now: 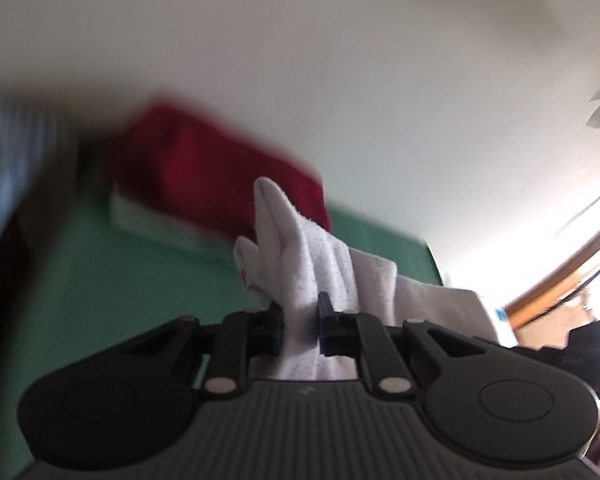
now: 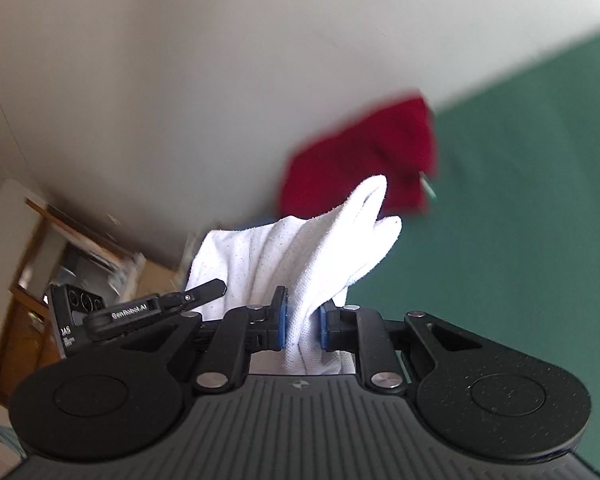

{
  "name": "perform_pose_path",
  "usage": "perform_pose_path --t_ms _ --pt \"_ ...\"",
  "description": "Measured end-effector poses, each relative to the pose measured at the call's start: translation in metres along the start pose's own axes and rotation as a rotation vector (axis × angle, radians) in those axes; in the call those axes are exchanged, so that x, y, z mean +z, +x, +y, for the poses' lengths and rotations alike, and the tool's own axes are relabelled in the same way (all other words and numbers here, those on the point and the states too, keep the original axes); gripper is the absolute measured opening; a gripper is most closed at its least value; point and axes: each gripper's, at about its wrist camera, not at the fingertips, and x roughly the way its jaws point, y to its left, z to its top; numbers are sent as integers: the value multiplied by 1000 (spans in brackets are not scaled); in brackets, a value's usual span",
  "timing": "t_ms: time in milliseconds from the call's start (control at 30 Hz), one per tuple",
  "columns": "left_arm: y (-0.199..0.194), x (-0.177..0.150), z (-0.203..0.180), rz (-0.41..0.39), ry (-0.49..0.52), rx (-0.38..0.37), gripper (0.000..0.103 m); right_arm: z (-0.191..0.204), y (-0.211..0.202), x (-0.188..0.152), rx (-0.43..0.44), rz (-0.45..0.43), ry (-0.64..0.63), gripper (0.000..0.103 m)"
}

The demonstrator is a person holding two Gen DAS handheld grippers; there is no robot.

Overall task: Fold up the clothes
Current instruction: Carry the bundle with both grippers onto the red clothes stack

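A white cloth garment (image 1: pixel 312 256) is bunched between the blue pads of my left gripper (image 1: pixel 300 320), which is shut on it above the green surface (image 1: pixel 100 280). The same white cloth (image 2: pixel 300 256) is pinched in my right gripper (image 2: pixel 303 322), also shut on it, with folds standing up past the fingertips. In the right wrist view the other gripper (image 2: pixel 140 312) shows at the left, beside the cloth. A red garment (image 1: pixel 220 168) lies blurred behind the cloth, and the red garment (image 2: pixel 364 156) also shows in the right wrist view.
A pale wall (image 1: pixel 300 40) fills the upper part of both views. A white flat item (image 1: pixel 152 220) lies under the red garment. Wooden furniture (image 2: pixel 40 248) stands at the left of the right wrist view. Blue striped fabric (image 1: pixel 8 160) is at the far left.
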Motion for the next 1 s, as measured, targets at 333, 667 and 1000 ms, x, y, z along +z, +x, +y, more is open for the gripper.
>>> perform_pose_path --t_ms 333,667,1000 --pt "65 121 32 -94 151 132 10 23 112 100 9 -194 -48 15" --pt "170 94 130 69 91 196 15 -62 193 89 -157 -189 14 12" --pt "187 90 149 -97 146 225 46 -95 174 66 -291 -285 -91 18"
